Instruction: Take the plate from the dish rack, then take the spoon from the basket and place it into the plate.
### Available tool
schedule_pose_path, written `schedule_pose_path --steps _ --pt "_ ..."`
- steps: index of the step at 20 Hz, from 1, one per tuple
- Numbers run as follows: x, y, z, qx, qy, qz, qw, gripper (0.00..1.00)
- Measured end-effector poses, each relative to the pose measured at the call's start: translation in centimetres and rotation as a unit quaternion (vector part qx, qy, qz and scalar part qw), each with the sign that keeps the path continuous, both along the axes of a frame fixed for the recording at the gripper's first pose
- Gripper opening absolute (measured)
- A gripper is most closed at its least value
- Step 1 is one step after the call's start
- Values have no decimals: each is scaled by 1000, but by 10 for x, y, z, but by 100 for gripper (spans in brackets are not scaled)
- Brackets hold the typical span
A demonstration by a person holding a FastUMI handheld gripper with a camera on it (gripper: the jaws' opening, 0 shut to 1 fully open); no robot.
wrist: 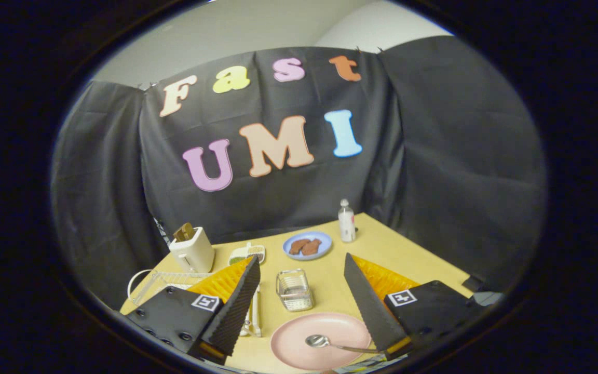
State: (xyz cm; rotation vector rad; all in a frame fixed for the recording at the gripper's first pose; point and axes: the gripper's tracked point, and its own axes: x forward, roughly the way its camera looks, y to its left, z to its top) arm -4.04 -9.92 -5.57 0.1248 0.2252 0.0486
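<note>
A pink plate (320, 340) lies flat on the yellow table (413, 259), between my fingertips and slightly nearer the right one. A metal spoon (325, 343) rests in the plate, bowl towards the left, handle running right under the right finger. A small wire basket (295, 290) stands just beyond the plate, with nothing showing inside it. The white wire dish rack (166, 283) sits beyond and under the left finger, partly hidden by it. My gripper (299, 350) hangs above the plate, open wide, holding nothing.
A white toaster (192, 249) with toast in it stands at the back left. Farther back are a small dish (247, 254), a blue plate (308, 245) with brown food and a clear bottle (347, 222). The right part of the table is bare.
</note>
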Motion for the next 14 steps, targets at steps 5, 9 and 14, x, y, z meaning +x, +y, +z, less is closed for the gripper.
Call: schedule_pose_path --steps 5,9,14 --pt "-9 28 49 -64 -62 8 996 100" --pt "-17 43 61 -67 -85 6 994 100" --pt "-22 46 62 -74 -91 6 993 100"
